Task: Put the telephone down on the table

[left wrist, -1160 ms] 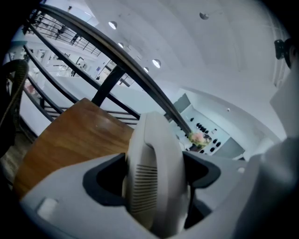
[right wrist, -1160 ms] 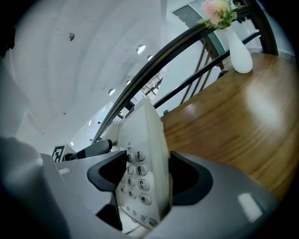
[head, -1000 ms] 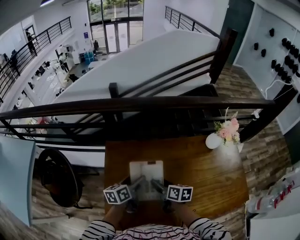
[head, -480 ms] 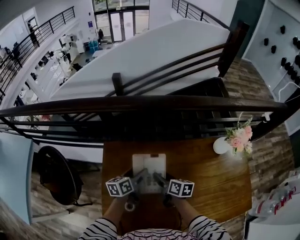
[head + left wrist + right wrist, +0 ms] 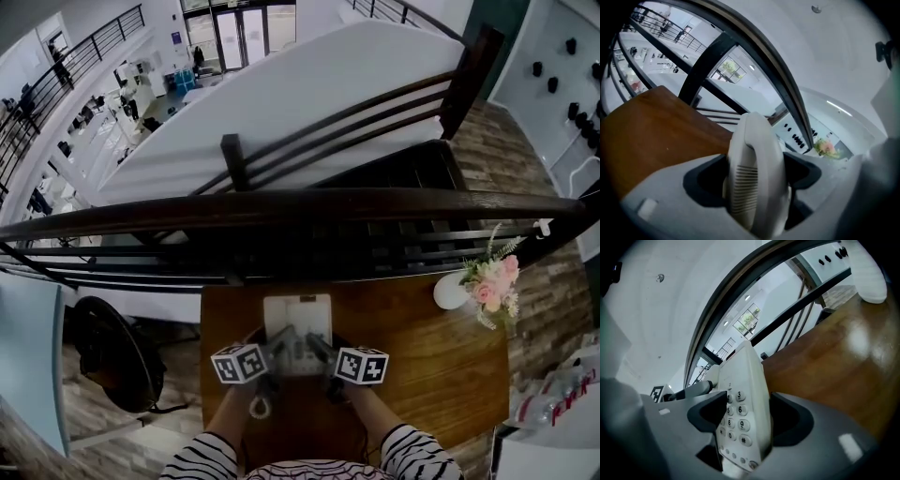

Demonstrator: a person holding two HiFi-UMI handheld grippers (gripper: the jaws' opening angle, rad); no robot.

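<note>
Phone (image 5: 298,309) has crept toward 12 o'clock; left gripper (image 5: 279,349) clamps its handset (image 5: 754,178), right gripper (image 5: 317,349) its keypad (image 5: 736,413). Lower level onto table (image 5: 422,366), release together.

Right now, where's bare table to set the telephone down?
Widest bare patch: table right of the telephone, up to the vase at the far right corner and down to the near edge. Left of the telephone, only a narrow strip. Crowded near middle: left tongs and right tongs grip it.
</note>
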